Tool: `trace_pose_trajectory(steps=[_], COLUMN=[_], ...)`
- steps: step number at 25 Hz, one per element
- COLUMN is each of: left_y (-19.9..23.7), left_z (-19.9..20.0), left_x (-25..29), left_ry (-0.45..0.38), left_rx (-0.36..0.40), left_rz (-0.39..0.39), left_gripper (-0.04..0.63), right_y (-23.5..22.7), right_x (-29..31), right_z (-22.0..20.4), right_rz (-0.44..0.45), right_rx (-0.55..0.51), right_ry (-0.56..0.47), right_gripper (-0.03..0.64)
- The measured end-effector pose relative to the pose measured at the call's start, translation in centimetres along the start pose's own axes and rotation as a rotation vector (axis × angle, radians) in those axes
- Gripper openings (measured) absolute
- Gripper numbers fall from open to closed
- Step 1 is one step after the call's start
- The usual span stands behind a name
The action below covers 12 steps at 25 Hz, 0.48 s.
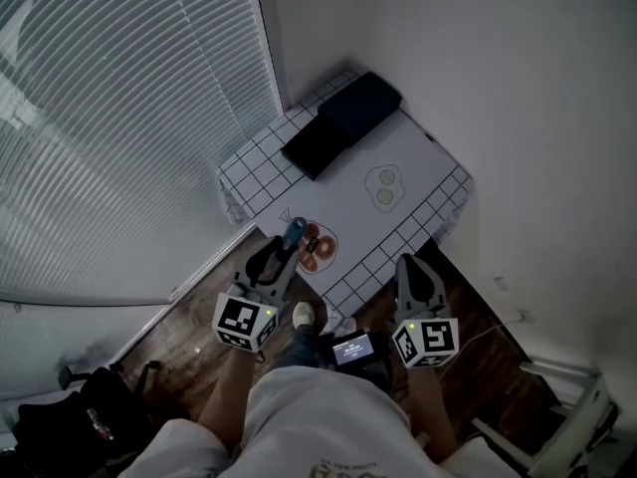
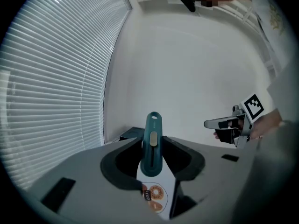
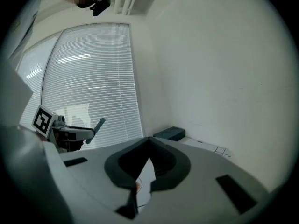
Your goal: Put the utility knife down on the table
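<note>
Presently left gripper [image 1: 282,255] jaws clamped on utility knife [image 2: 153,141], gripping lower end of teal handle. Long axis runs straight out along jaws, free end pointing forward and up, slider facing camera. Knife in air over near edge of desk [image 1: 418,157], above doughnut-print card [image 1: 318,247], apparently not touching. Right gripper [image 3: 149,140] jaws closed on nothing, off desk's near-right corner. Judgement: lowering falls to left; desk lies forward and below.
</note>
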<state>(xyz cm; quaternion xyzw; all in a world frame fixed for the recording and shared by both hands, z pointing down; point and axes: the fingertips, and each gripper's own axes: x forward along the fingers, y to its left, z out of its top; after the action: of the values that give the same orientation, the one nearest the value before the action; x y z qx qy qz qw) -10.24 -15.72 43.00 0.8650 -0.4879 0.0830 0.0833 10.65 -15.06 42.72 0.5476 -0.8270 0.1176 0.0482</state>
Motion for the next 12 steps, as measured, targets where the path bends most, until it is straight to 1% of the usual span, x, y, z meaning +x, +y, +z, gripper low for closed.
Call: trace_pose_trajectory(steps=[12], left_y=[0.4], left_z=[-3.8], left_x=[4.0], left_ry=[0.108], left_rx=[0.004], left_rz=[-0.052], left_gripper=[0.144], right_y=[-1.8], right_x=[2.3], right_z=[-2.9], right_rz=[-0.027], right_rx=[0.014], right_ry=[0.067], right_gripper=[0.008])
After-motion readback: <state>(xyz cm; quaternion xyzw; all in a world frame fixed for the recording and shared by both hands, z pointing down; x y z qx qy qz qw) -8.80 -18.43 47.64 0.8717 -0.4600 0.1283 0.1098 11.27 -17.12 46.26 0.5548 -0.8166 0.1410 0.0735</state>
